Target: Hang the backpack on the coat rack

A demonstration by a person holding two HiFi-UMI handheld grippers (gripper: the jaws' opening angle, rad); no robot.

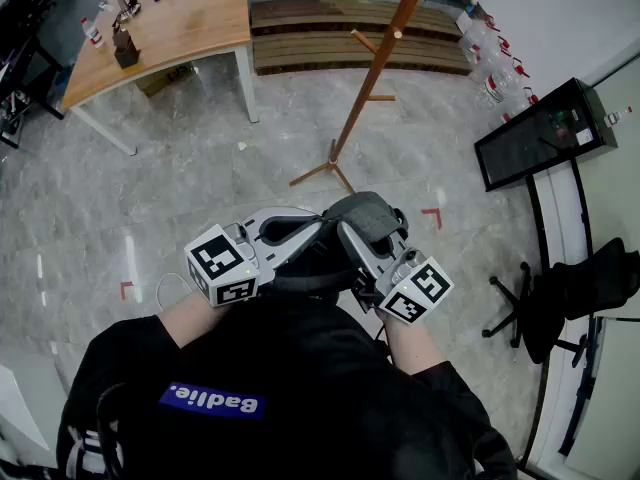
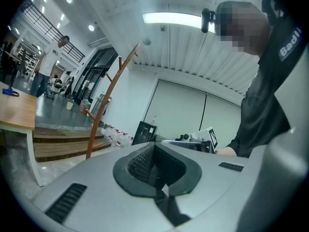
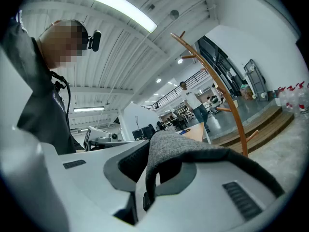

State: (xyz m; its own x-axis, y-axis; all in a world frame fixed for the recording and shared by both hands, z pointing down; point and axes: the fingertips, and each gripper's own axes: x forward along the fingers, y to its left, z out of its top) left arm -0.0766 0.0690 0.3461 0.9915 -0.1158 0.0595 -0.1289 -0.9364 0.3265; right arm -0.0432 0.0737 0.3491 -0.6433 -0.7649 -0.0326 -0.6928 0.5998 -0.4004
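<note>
The backpack (image 1: pixel 366 217), grey on top and black below, hangs in front of my chest between both grippers. My left gripper (image 1: pixel 300 233) is shut on a black mesh strap (image 2: pixel 145 164) of the backpack; in the left gripper view the jaws (image 2: pixel 157 180) pinch it. My right gripper (image 1: pixel 355 245) is shut on a grey fabric loop (image 3: pixel 186 148) of the backpack, which drapes over its jaws (image 3: pixel 143 193). The wooden coat rack (image 1: pixel 375 68) stands ahead on the tiled floor, apart from the bag, its pegs bare (image 2: pixel 104 105) (image 3: pixel 218 93).
A wooden table (image 1: pixel 180 28) stands at the far left with small items on it. Wooden steps (image 1: pixel 330 38) run behind the rack. Water bottles (image 1: pixel 490 58), a black cabinet (image 1: pixel 540 133) and a black office chair (image 1: pixel 570 288) line the right side.
</note>
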